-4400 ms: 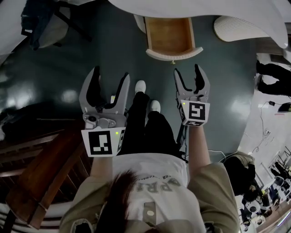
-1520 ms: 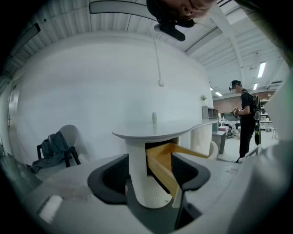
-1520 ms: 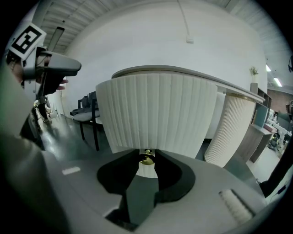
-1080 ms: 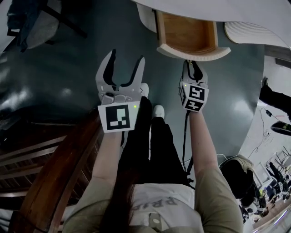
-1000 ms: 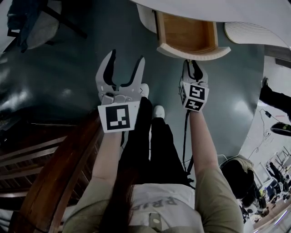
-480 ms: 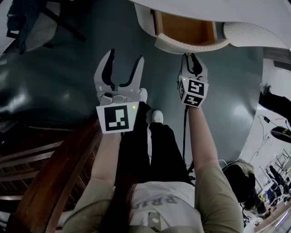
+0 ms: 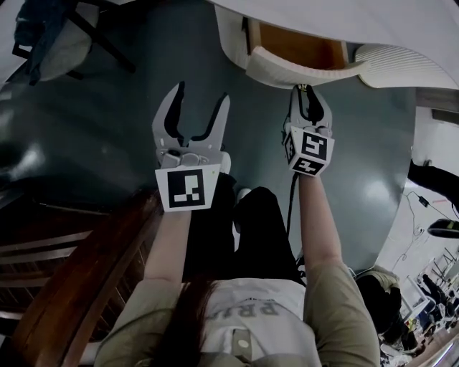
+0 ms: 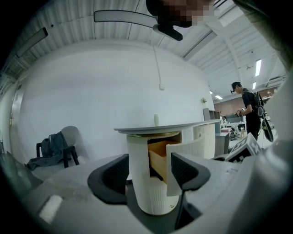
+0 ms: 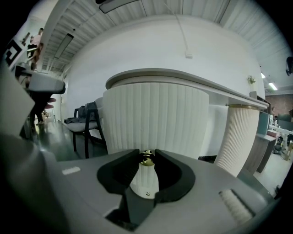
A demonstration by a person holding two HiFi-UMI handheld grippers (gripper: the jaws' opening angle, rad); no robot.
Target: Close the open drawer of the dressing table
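drawer [image 7: 297, 51] part open at 12 o'clock under table [image 7: 358, 18], right gripper [image 7: 307, 92] against its white front, jaws nipped onto gold knob [image 9: 146, 158], left gripper [image 7: 201, 97] at its 9 o'clock, jaws spread wide, empty, above dark floor [image 7: 107, 122]

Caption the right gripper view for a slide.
Right gripper shut on the gold knob of the ribbed white drawer front.
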